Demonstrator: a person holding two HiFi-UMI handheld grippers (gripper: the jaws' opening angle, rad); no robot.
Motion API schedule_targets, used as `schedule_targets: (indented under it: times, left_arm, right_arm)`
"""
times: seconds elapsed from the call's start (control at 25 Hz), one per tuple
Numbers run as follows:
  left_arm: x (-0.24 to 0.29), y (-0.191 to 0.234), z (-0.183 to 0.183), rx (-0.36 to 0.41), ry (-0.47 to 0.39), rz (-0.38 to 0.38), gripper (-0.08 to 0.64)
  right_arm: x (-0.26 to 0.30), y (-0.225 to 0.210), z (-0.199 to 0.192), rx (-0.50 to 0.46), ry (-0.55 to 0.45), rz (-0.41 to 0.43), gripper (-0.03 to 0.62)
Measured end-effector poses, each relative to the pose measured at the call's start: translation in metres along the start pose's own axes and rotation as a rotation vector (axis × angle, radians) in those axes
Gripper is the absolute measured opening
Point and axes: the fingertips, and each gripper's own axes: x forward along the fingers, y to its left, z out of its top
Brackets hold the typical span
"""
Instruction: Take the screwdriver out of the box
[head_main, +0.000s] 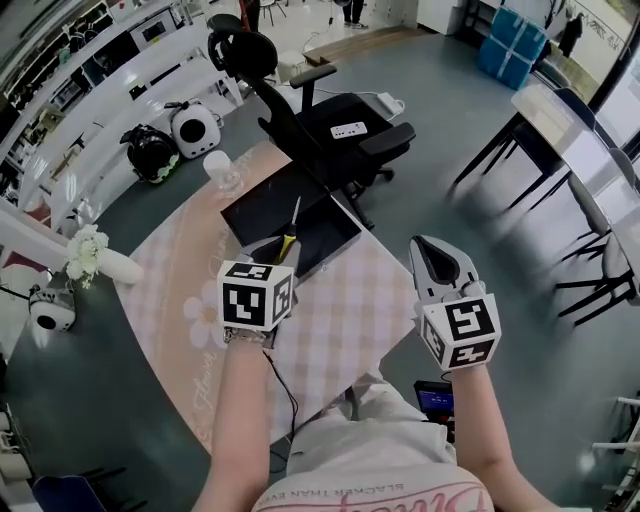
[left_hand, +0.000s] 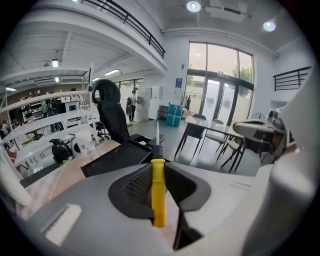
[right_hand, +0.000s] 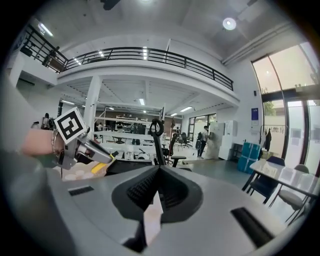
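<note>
Screwdriver (head_main: 290, 238) first: I see its yellow handle (left_hand: 158, 192) clamped between the jaws of the left gripper (head_main: 283, 252), with the thin metal shaft sticking straight out past the jaw tips. From my head view the tool sits over the near edge of the black box (head_main: 262, 205), which lies open on the table (head_main: 345, 325) with its pink checked cloth. In the left gripper view the shaft points beyond the box (left_hand: 112, 159) toward the black office chair (left_hand: 112, 117), and I cannot tell whether the tip touches anything. The right gripper (head_main: 432, 255) hangs off to the right, past the table's edge and well apart from the box; its own view shows me the jaws closed together with nothing between them. That same view catches the left gripper (right_hand: 95, 156) at the left with a bit of the yellow handle (right_hand: 100, 167) showing in its grip. A clear bottle (head_main: 222, 170) stands on the far side of the table, and a bunch of white flowers (head_main: 88, 250) lies near the table's left edge. The office chair (head_main: 320, 120) stands just behind the table.
</note>
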Motion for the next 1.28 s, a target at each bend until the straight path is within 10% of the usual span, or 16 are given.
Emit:
schedule_targets:
  times: [0.72, 1.28]
  left_arm:
    - [-0.110, 0.000, 0.015, 0.009, -0.250, 0.031, 0.084]
    - [-0.189, 0.031, 0.029, -0.001, -0.480, 0.211, 0.084]
  right_arm:
    - [-0.063, 0.061, 0.044, -0.033, -0.119, -0.028, 0.006]
    - [-0.061, 0.093, 0.094, -0.102, -0.234, 0.043, 0.006]
